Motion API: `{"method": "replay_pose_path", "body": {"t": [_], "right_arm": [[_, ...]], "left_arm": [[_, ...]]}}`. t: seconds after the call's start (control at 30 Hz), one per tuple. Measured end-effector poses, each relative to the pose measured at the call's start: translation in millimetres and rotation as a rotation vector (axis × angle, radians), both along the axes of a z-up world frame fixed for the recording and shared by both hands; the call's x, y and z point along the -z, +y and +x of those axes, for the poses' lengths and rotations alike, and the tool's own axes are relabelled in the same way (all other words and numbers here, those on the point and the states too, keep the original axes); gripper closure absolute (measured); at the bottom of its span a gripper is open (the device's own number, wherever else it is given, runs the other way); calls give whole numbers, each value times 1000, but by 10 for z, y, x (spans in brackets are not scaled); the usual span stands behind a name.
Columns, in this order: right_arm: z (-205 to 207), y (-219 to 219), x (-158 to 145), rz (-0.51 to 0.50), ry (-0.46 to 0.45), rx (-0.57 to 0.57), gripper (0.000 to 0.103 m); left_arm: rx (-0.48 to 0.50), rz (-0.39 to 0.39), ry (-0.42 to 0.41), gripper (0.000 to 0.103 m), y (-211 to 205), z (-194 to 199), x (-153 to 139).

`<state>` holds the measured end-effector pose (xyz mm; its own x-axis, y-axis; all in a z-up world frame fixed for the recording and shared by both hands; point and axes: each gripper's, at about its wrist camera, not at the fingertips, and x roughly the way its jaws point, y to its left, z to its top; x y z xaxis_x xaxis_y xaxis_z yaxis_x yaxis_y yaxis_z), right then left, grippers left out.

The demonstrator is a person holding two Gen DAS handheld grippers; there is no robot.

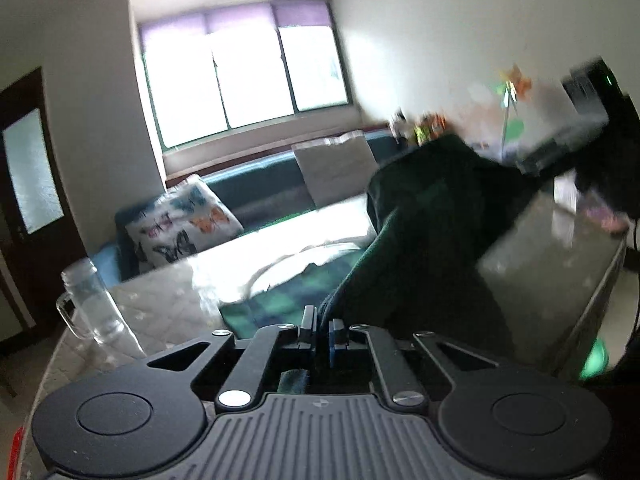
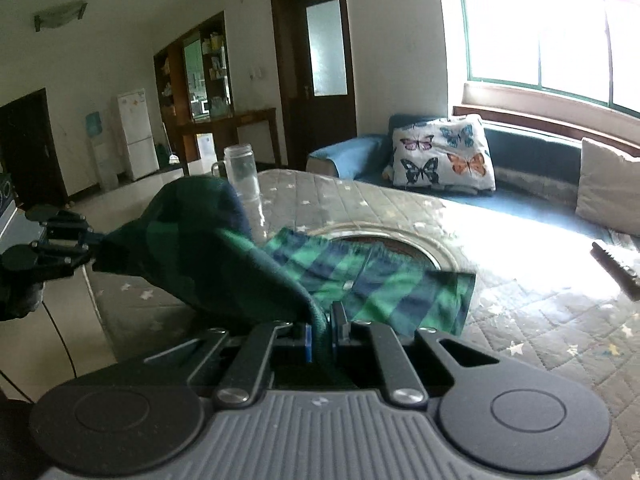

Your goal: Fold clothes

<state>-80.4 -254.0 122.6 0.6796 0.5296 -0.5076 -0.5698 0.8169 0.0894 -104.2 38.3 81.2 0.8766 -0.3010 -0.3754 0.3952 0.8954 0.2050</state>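
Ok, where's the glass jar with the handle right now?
The glass jar stands upright on the quilted table, at its far left in the right wrist view, just behind the lifted plaid cloth.

two close wrist views, facing inward

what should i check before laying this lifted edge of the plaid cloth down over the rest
1. Right gripper shut on the plaid cloth: ok.
2. Left gripper shut on the same lifted edge: ok.
3. Lifted edge taut between the grippers: not ok, it sags in a hump.
4. Rest of the cloth flat on the quilted table: ok.
5. Glass jar clear of the fold: cannot tell, it stands close behind the raised cloth.
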Motion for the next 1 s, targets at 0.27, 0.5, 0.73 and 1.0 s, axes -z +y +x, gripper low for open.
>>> {"method": "replay_pose_path", "body": {"t": [0.27,0.5,0.73,1.0], "right_arm": [[712,105,-28,-12,29,43,98],[1842,390,205,-59,106,77,98],[2656,575,946,-49,249,168,95],[2777,418,1185,-1,233,263,69]], "left_arm": [[-52,-3,14,97,18,906,-59],[-125,-8,167,97,112,2199,199],[-204,-27,328,97,191,3041,802],[-251,-13,343,69,268,3220,918]]}}
